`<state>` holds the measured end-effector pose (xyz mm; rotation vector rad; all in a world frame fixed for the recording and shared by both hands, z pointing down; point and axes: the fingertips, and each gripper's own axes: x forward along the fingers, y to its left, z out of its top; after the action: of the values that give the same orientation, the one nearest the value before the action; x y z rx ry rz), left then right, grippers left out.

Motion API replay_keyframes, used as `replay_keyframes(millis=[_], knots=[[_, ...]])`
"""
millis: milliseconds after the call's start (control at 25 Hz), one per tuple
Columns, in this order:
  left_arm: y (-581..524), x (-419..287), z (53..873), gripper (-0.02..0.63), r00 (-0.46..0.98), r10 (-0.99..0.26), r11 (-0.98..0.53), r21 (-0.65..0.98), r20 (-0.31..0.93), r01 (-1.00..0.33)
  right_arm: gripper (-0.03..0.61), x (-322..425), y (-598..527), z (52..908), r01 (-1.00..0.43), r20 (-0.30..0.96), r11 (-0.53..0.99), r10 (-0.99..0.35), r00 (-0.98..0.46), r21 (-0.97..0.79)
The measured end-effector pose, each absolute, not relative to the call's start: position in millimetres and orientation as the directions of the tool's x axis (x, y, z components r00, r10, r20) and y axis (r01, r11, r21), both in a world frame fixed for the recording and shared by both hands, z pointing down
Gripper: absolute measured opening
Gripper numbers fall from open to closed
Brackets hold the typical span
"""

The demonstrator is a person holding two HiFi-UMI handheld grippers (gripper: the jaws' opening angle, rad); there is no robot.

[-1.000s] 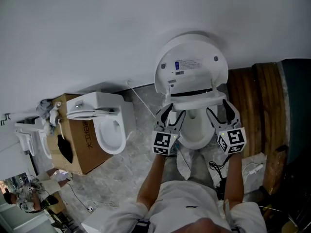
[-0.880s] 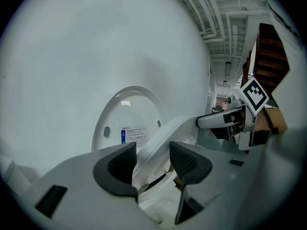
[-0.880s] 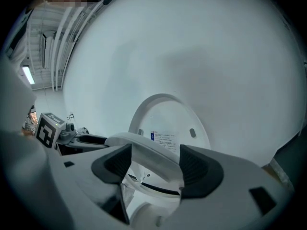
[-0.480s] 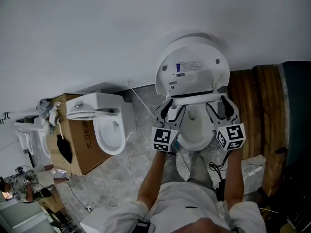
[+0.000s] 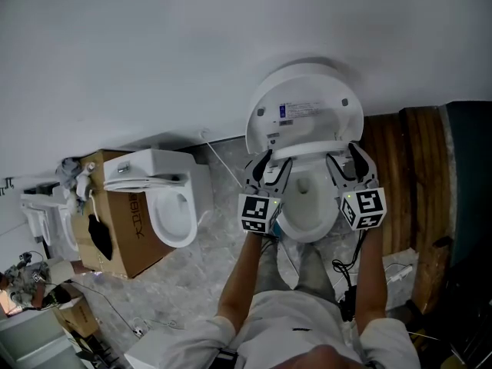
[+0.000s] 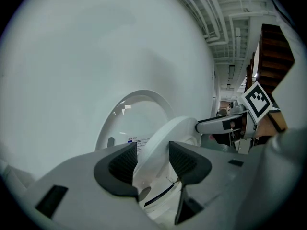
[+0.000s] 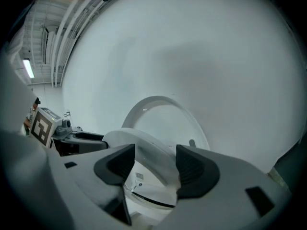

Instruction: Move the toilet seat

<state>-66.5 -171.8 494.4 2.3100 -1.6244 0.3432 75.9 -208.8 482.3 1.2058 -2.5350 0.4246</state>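
There are two hand-held grippers, one toilet seat, one lid and two toilets, plus another white fixture at the left edge of the head view.

The toilet seat (image 5: pixel 307 151) is a white oval ring, part-raised over the bowl (image 5: pixel 307 206) and hinged at the back, where the floor (image 5: pixel 223 237) meets the wall (image 5: pixel 154 52). Behind it the lid (image 5: pixel 304 102) stands up against the wall and shows a small printed label (image 5: pixel 296 108).

The left hand-held gripper (image 5: pixel 269 164) has just been closing a little. In its own view its dark pads (image 6: pixel 123 163) sit narrowly apart and clamp the seat's rim (image 6: pixel 163 138) between them.

The right hand-held gripper (image 5: pixel 347 160) has just been closing quickly. The seat's other side (image 7: pixel 144 145) runs between its jaws, which stand about half open. Its pads (image 7: pixel 192 169) look to be just off the rim, though the wide lens makes that hard to judge.

The second toilet (image 5: pixel 173 206) rests on a cardboard box (image 5: pixel 127 233) to the left, well apart from the first. A wooden panel (image 5: pixel 403 167) stands close on the right, and a black cable (image 5: pixel 342 271) lies on the floor by the person's right leg. The seat's upward swing is bounded by the upright lid just behind it.
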Motion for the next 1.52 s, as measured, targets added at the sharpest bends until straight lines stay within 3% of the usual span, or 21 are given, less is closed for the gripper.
replay_keyframes(millis=[1520], knots=[[-272,-98,505,0.224,0.215,-0.901,-0.213,0.047,0.377,-0.976,0.266,45,-315,495,-0.815,0.33,0.578,-0.763,-0.556,-0.038]])
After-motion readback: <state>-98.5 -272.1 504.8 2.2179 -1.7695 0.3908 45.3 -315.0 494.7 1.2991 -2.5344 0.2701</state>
